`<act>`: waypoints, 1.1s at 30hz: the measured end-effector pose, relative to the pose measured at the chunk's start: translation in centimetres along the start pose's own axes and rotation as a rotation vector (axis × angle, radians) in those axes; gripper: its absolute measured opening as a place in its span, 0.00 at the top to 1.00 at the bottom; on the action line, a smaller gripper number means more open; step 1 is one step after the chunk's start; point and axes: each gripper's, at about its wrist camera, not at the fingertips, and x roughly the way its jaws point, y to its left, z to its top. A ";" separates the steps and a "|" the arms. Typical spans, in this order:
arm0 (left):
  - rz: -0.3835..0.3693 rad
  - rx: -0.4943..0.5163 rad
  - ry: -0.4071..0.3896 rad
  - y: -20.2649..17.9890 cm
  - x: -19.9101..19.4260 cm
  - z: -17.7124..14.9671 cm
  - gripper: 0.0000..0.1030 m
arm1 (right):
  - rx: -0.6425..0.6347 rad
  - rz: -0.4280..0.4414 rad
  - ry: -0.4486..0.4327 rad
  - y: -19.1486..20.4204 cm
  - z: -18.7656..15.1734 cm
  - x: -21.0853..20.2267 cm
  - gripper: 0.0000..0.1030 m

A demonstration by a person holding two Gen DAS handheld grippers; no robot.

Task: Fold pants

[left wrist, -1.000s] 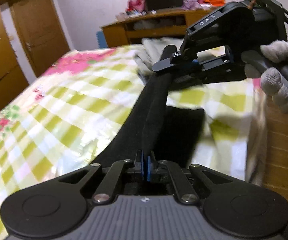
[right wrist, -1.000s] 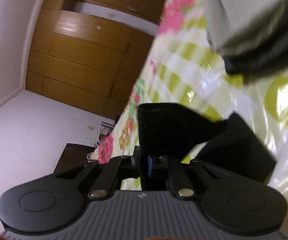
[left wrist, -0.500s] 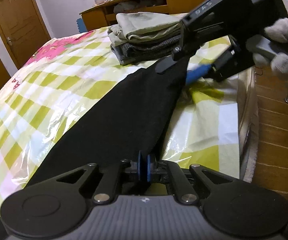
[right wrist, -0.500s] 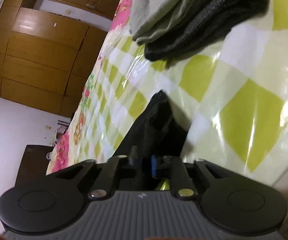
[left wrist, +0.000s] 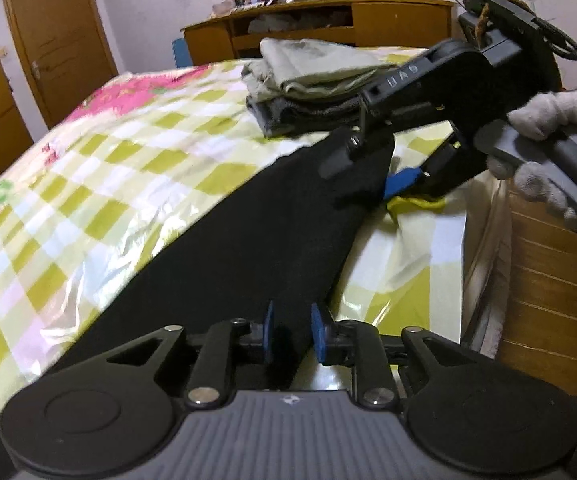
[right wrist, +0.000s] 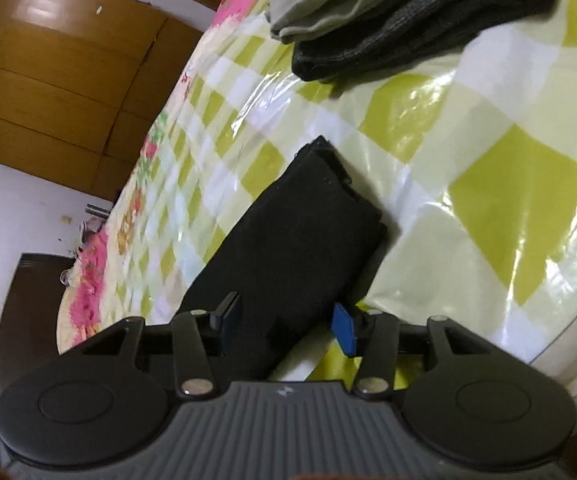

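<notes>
Fingers, left gripper [left wrist: 290, 332]: opening, narrow gap, pads off cloth.
Fingers, right gripper [right wrist: 286, 326]: opening wider, released.
Long black fabric pants [left wrist: 224, 256]: flat on checkered bed [left wrist: 100, 184].

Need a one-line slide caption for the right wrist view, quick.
Right gripper opening over black pants laid flat on the checkered bedsheet, beside a stack of folded clothes.

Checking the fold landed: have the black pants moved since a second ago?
Yes. The pants were hanging in the air above the bed; they now lie flat on it, short of the folded pile.
</notes>
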 end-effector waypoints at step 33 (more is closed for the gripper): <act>0.142 -0.094 0.060 3.7 -2.5 -2.8 0.56 | 0.055 0.253 0.004 2.4 1.2 7.4 0.20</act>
